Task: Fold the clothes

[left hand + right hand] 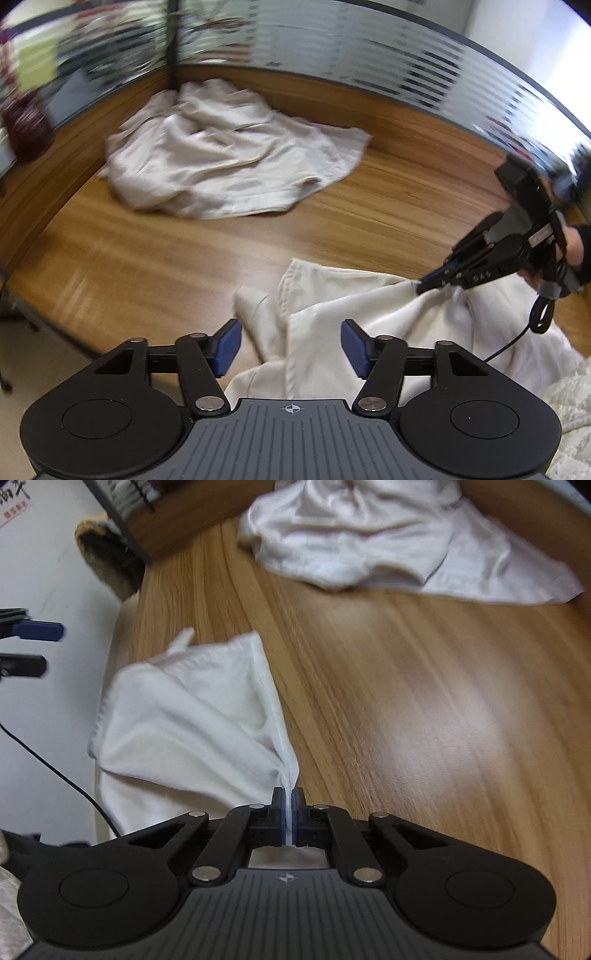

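Pinching the near garment's [184, 716] hem, my right gripper [289, 812] was clamped tight at the wooden desk's [424, 709] front edge; my left gripper [290, 345] hovered spread above it. I judged the left should take the opposite corner before lifting.

On the table [369, 206], the near garment [332, 317] lies at the front edge. The crumpled garment [229, 158] lies well behind it, against the partition [332, 74] in the far corner.

Wooden desk [388, 206] edged by striped frosted-glass partition [369, 55], white wall [55, 572] beside
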A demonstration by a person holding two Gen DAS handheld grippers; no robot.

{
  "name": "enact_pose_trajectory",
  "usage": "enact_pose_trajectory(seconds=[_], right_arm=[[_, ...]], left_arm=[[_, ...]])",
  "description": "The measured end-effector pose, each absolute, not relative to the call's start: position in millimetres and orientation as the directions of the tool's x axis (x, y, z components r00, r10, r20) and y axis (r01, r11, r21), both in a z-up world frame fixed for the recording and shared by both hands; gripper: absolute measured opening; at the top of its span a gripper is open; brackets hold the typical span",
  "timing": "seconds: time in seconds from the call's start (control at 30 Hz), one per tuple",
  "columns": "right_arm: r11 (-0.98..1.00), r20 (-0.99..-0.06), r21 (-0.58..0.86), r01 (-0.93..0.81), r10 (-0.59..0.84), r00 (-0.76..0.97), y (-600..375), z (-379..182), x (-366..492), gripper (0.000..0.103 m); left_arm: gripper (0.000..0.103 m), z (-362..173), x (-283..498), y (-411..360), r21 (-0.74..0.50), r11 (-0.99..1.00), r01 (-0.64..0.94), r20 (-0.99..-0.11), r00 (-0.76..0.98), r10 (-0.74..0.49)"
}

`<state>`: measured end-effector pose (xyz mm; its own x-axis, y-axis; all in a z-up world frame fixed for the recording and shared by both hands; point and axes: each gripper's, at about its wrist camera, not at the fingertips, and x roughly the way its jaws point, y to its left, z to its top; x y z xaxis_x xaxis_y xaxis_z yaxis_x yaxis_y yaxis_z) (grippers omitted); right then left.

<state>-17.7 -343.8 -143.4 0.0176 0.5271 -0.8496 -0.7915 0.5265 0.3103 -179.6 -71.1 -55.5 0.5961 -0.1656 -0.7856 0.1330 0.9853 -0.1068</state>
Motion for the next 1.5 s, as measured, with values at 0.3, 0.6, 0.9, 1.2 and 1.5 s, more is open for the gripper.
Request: enact_pose_trajectory(seconds=[0.3,0.6,0.9,1.2,1.5], right_arm=[[0.611,-0.811,0.236,-0.756,0.552,0.192,-374.4,-91.0,-87.0,0.002],[0.722,-0.81,0.19,-0.666,0.498,0.309,-404.2,-81.4,-126.9,0.002],[0.743,-0.792,0.157,-0.651,0.488,0.367,-410.6,-65.2,-145.8,0.002],[0.894,-0.814,0.202,-0.4,0.38,0.438,-474.5,-71.3,-143.4,0.018],[0.995,-0.921,0.068,-0.072,0.09,0.379,-584.0,-129.9,-155.3,0.055]], left_arm=[[0.068,-64.8,-131.0,-137.5,-0.075,0.837,0.542,-0.778,0.493,-0.389],[0.066,-94.7,-120.1,-210.1,-0.061,0.574,0.817,-0.806,0.299,-0.511],[0.02,-103.1,-116.8,-249.2,-0.042,0.378,0.925,-0.805,0.193,-0.562],[0.006,-96.9,-124.7,-229.3,0.057,0.547,0.835,-0.775,0.383,-0.503],[0.007,-87.9,-121.7,-207.8,0.106,0.685,0.721,-0.78,0.488,-0.393]])
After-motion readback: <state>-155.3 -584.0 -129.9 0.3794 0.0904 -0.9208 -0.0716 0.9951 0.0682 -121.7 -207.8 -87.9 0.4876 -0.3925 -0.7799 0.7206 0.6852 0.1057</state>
